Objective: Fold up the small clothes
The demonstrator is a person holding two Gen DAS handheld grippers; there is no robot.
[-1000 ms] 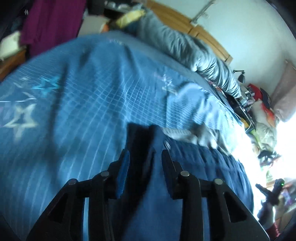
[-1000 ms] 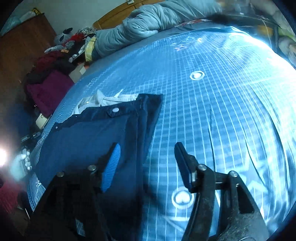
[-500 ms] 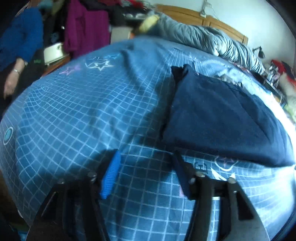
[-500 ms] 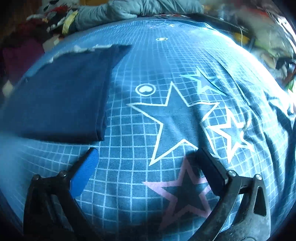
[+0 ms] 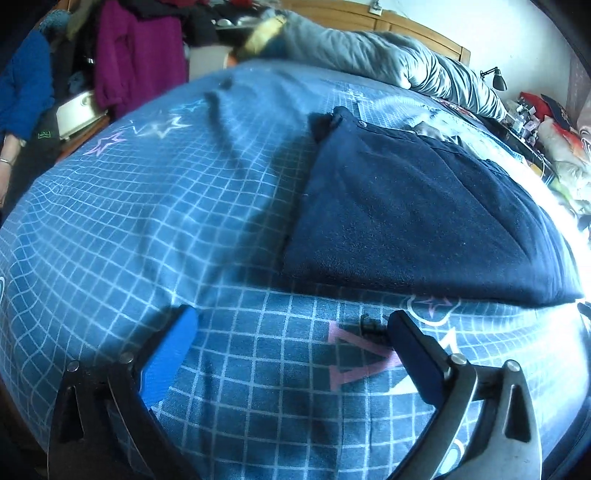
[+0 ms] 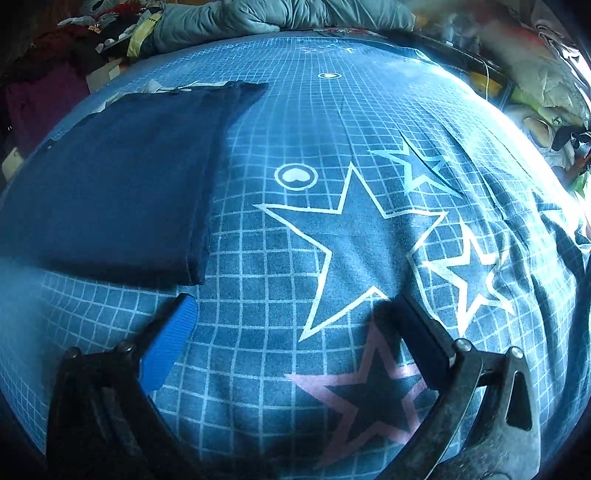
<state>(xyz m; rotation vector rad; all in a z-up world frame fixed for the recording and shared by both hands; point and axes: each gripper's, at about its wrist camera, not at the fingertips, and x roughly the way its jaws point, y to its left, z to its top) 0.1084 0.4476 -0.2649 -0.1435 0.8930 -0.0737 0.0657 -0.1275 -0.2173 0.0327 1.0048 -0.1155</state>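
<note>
Bed: we work over a bed cover [image 5: 155, 206], blue with a pale grid, stars and a heart ring [image 6: 295, 176] printed on it; it lies mostly flat, with creases to the right of our right tool.
Garment: the folded navy garment [image 5: 406, 214] lies flat on the cover, ahead and to the right of our left tool, ahead and to the left of our right tool [image 6: 295, 325]; a white snap shows near its far corner.
Left tool [image 5: 291, 332]: we hold it spread wide over bare cover, gripping nothing, just short of the garment's near edge.
Right tool: also spread wide and empty, above a big white-outlined star [image 6: 354, 236], its left finger just beside the garment's near right corner.
Room: a grey duvet [image 5: 388, 62] is bunched at the far end against a wooden headboard [image 5: 413, 26]; a magenta coat [image 5: 136, 55] hangs far left, a black lamp [image 5: 496, 79] far right.
Edges: the near fold is straight; open cover stretches left of the left tool and ahead of the right tool.
</note>
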